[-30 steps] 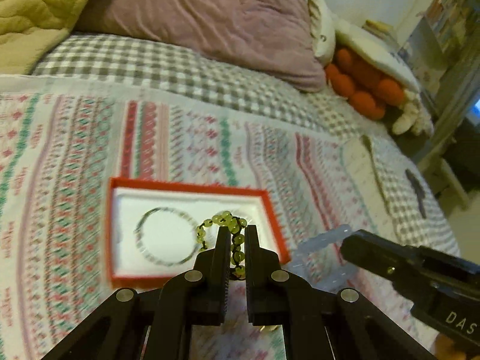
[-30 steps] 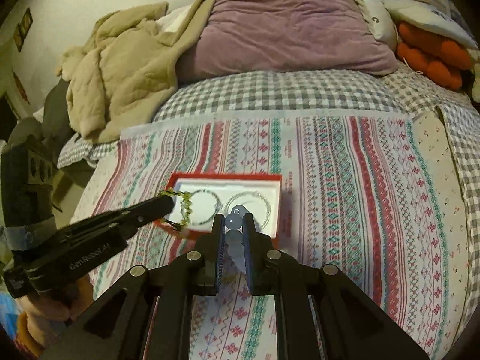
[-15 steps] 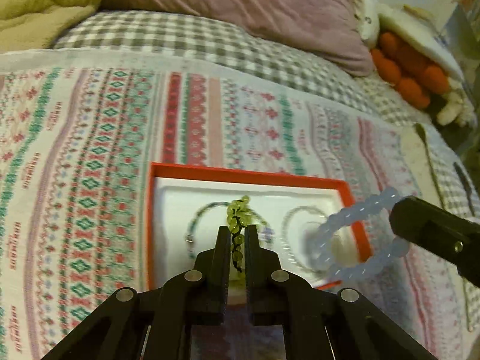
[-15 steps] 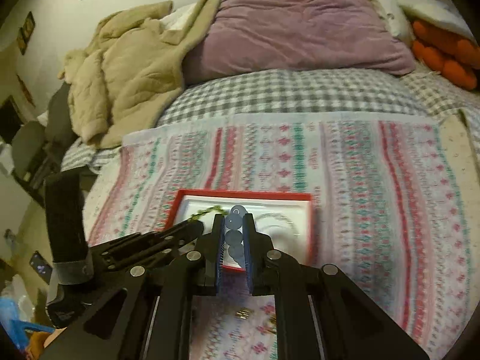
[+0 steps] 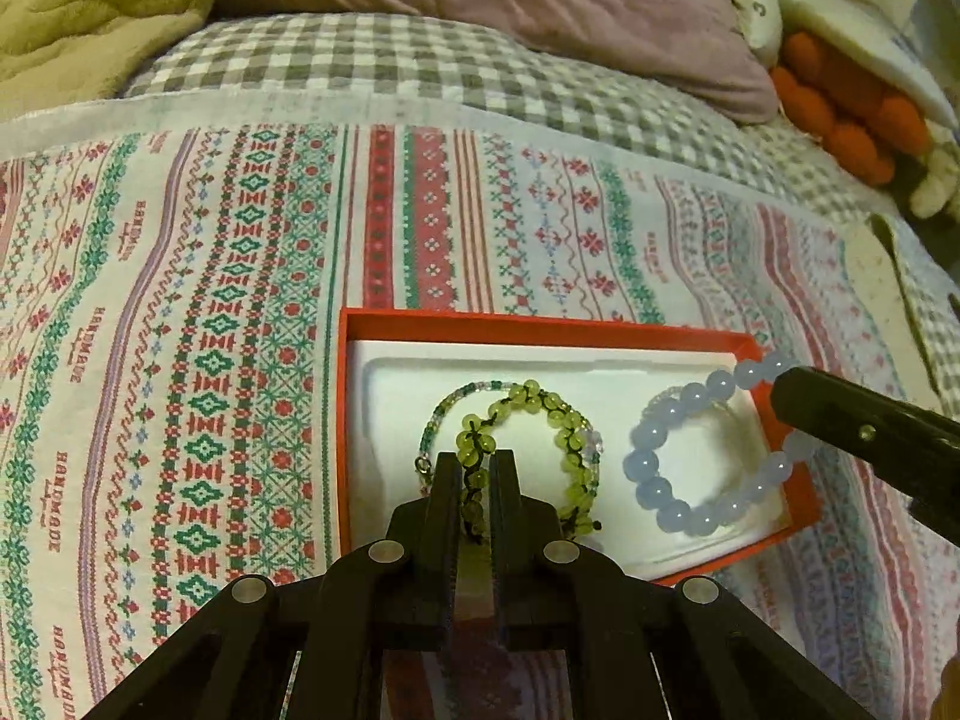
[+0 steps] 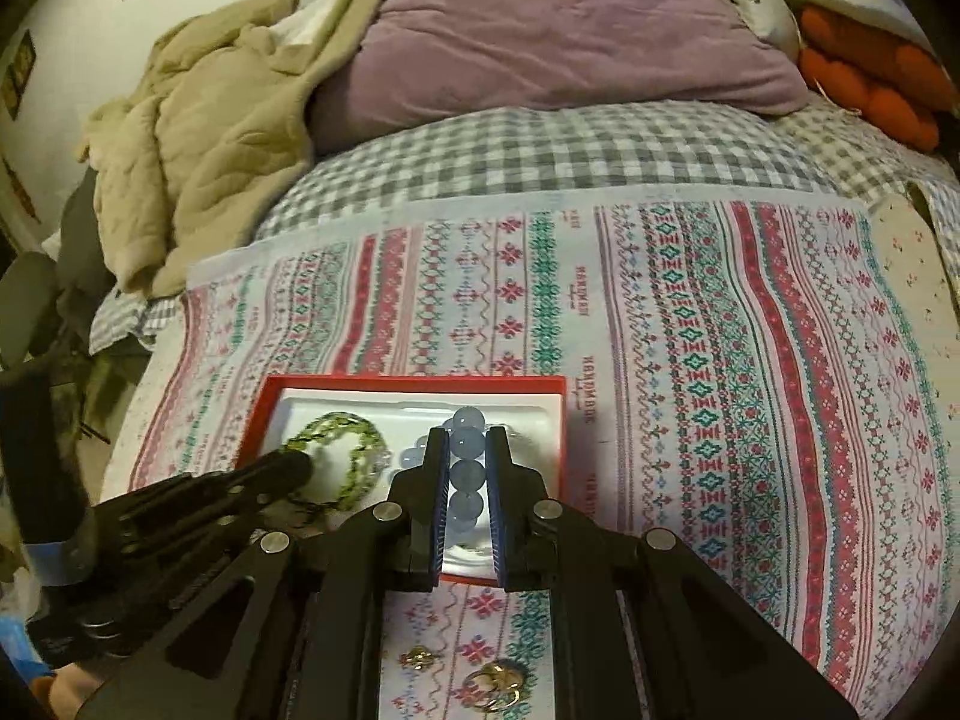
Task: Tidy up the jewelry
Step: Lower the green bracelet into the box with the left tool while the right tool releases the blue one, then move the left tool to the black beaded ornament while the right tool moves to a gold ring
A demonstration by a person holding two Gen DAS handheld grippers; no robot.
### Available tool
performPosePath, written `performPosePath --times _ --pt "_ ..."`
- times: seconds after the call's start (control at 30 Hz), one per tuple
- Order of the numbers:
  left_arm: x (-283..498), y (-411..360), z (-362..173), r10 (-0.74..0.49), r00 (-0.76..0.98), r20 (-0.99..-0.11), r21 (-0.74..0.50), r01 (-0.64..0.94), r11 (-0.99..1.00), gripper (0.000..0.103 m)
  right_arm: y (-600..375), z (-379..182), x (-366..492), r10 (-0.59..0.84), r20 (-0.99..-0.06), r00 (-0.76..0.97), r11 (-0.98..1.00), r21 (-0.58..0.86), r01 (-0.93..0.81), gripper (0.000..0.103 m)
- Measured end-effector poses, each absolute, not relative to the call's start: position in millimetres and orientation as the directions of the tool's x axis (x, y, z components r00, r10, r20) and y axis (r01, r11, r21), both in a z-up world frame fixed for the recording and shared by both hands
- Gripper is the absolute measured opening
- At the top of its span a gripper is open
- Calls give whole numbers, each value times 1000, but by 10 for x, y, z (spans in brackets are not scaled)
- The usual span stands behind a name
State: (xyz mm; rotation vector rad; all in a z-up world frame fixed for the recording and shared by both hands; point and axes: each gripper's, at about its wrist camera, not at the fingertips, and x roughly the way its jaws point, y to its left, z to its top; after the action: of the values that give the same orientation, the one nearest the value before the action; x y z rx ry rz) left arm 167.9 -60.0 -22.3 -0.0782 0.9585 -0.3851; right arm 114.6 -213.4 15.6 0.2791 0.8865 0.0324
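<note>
A red jewelry box (image 5: 540, 324) with a white liner lies on the patterned cloth; it also shows in the right wrist view (image 6: 414, 385). My left gripper (image 5: 474, 463) is shut on a green beaded bracelet (image 5: 558, 420) and holds it over the box's left half, above a thin beaded bracelet (image 5: 441, 414). My right gripper (image 6: 467, 441) is shut on a pale blue beaded bracelet (image 6: 467, 468), which hangs over the box's right half (image 5: 660, 486). The green bracelet also shows in the right wrist view (image 6: 336, 426).
Gold earrings (image 6: 495, 684) and a smaller gold piece (image 6: 418, 657) lie on the cloth in front of the box. A purple pillow (image 6: 564, 36), beige blanket (image 6: 198, 138) and orange plush toy (image 5: 840, 114) lie at the back.
Both grippers have come in over the box with their bracelets. The green and blue bracelets now hang lower, close over the white liner.
</note>
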Motion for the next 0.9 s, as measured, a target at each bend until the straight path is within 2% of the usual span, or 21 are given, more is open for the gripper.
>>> performPosePath --times 0.1,0.17,0.23,0.43,0.5,0.57,0.77,0.9 --pt "1671 -612 -188 -351 518 -780 -226 289 930 7 -2175 122 1154 147 -763 630 959 266 99 14" --pt "1656 -618 -153 -349 520 -779 -218 298 929 25 -2180 132 1153 151 -765 626 959 266 94 14" --pt "1609 -623 -108 -346 531 -773 -205 306 930 36 -2174 156 1137 158 -765 624 961 266 83 17" --pt "1452 -628 28 -327 560 -761 -155 333 930 61 -2174 229 1033 169 -768 618 959 273 77 34" --pt "1383 -606 68 -320 568 -758 -142 334 932 70 -2163 266 974 165 -770 616 962 264 73 44" --pt "1305 -573 96 -311 579 -753 -132 330 935 85 -2149 296 894 165 -769 618 963 261 68 52" --pt "1092 -445 66 -279 559 -780 -122 302 946 95 -2091 362 643 158 -771 617 968 245 59 65" --pt "962 -356 41 -283 538 -794 -142 288 947 97 -2005 342 483 132 -781 611 977 207 53 67"
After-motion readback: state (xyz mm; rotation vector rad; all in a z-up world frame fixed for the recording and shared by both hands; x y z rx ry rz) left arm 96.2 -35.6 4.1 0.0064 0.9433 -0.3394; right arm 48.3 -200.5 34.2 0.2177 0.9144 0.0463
